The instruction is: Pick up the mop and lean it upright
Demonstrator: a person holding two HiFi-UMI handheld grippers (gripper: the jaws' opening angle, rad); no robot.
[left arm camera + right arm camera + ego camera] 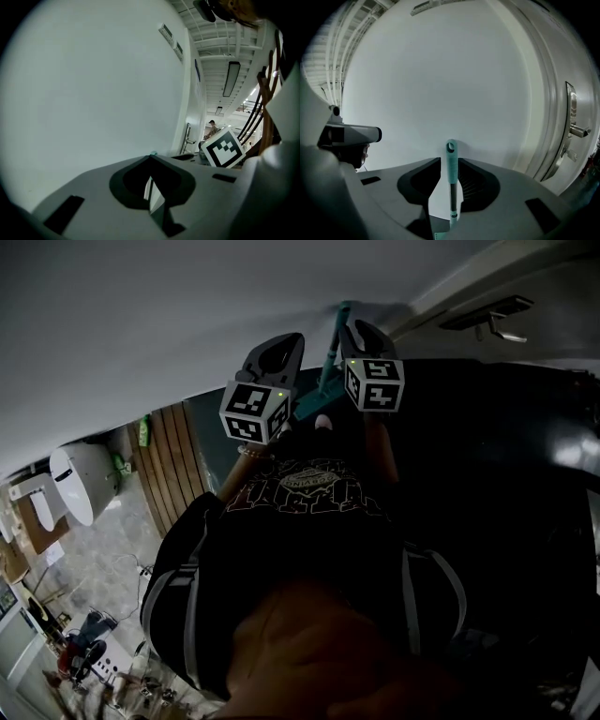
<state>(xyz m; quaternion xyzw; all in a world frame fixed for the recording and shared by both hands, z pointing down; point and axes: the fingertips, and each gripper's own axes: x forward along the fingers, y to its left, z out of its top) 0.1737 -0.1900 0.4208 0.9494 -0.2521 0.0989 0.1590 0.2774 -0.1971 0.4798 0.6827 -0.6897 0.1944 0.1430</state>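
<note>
The mop's teal handle (451, 157) stands upright with its tip against the white wall (440, 70), between the jaws of my right gripper (449, 164). Those jaws stand apart, with a gap on the handle's left side, so the gripper is open around it. In the head view the handle (331, 352) rises between the right gripper (364, 336) and the left gripper (277, 354), both held up close to the wall. My left gripper (152, 159) points at bare wall; its jaws look drawn together with nothing between them. The mop head is hidden.
A white door with a metal lever handle (575, 131) stands just right of the mop. The right gripper's marker cube (224, 149) shows beside the left gripper. Wooden slats (169, 465) and a white round appliance (80, 479) lie further off.
</note>
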